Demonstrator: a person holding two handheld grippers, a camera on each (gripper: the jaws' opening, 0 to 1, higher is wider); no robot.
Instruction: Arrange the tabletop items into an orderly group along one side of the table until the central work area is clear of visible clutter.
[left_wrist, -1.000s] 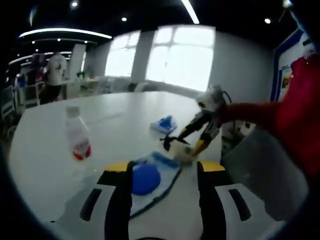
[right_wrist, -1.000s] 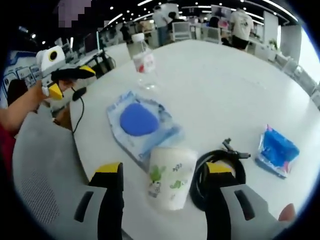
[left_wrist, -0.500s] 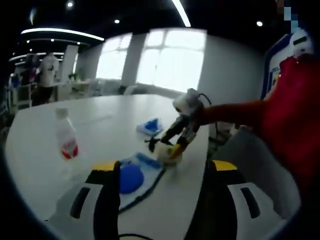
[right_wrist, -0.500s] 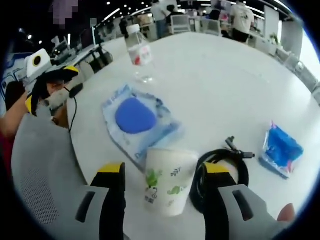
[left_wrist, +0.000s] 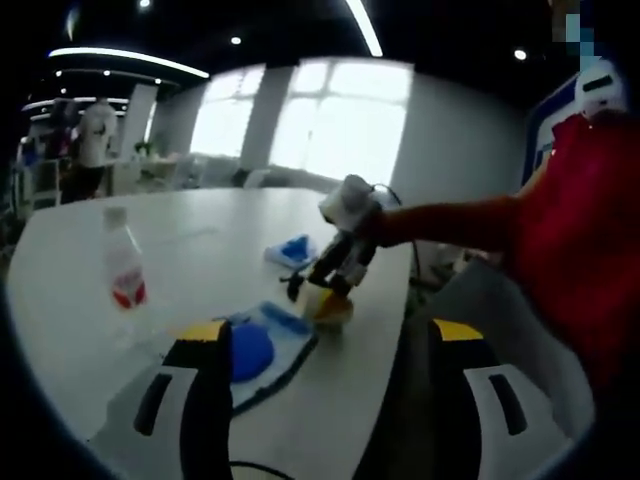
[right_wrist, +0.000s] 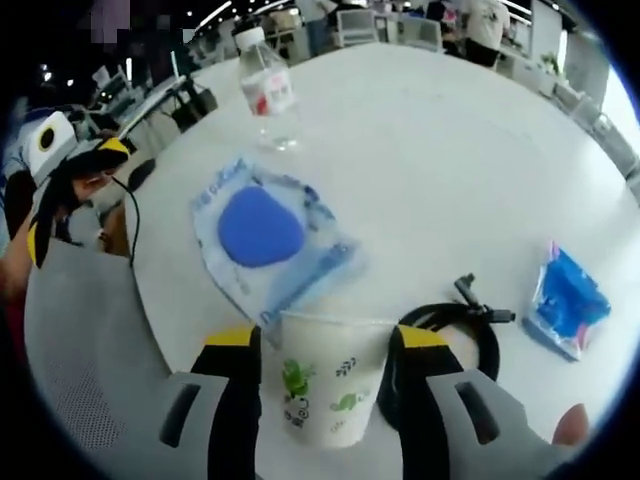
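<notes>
Paper cup (right_wrist: 322, 378) stood upright near the white table (right_wrist: 430, 160) edge, between the jaws of the right gripper (right_wrist: 325, 345), which sat against its sides, clamped on it. Beside it lay a black coiled cable (right_wrist: 462, 330), a blue pouch (right_wrist: 262, 240) and a small blue packet (right_wrist: 568, 302); a bottle (right_wrist: 266, 90) stood farther off. Left gripper (left_wrist: 325, 335) hovered with jaws apart, clear of the items.
</notes>
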